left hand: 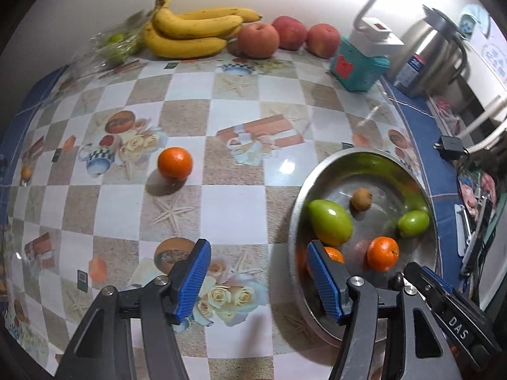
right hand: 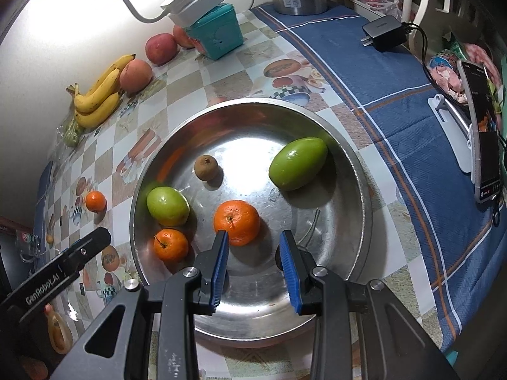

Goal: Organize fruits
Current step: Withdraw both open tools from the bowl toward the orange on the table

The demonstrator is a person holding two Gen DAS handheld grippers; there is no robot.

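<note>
A steel bowl [right hand: 364, 190] holds two green fruits [right hand: 298, 163] [right hand: 167, 205], two oranges [right hand: 237, 221] [right hand: 170, 244] and a small brown fruit [right hand: 206, 167]. My right gripper [right hand: 253, 237] hangs over the bowl's near side, pointing steeply down. Its jaws are narrowly open and empty, with the larger orange just beyond the left pad. My left gripper [left hand: 258, 250] is open and empty over the tablecloth, left of the bowl [left hand: 294, 221]. One orange [left hand: 175, 163] lies loose on the table beyond it. Bananas [left hand: 190, 28], three apples [left hand: 258, 39] and a bag of green fruit [left hand: 114, 44] line the back wall.
A teal box [left hand: 358, 63] with a white lamp on top stands at the back right, beside a steel kettle [left hand: 434, 53]. On the blue cloth [right hand: 380, 79] to the right lie a charger [right hand: 385, 30] and a phone on a stand [right hand: 484, 133].
</note>
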